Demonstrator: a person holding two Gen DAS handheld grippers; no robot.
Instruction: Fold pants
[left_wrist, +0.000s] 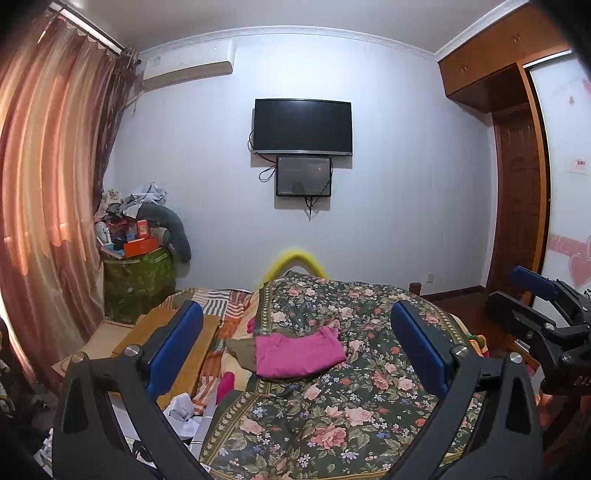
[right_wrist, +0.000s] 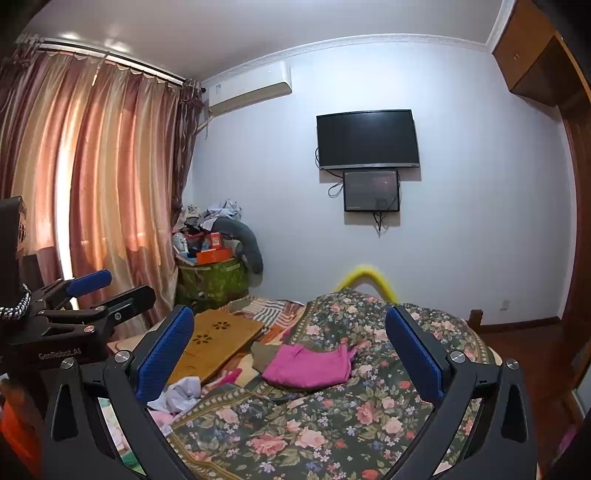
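Pants (left_wrist: 299, 354), pink and folded into a compact rectangle, lie on the floral bedspread (left_wrist: 332, 424) with both grippers held back from them.

They rest near the middle of the bed, partly on top of an olive-brown garment (left_wrist: 240, 352) whose edge shows at their left side. The left gripper (left_wrist: 295, 343) has its blue pads spread wide with nothing between them, and the right gripper (right_wrist: 291, 354) is likewise fully spread and empty; both point almost level across the bed, apart from the cloth. Judging by the tidy shape and the empty jaws, the fold looks finished and the tools have let go. In the far corner by the curtain (right_wrist: 92, 184), a green storage bin (right_wrist: 212, 284) is heaped with boxes and loose clothes, topped by a grey pillow. A wooden lap tray (right_wrist: 218, 343) lies beside the bedspread.
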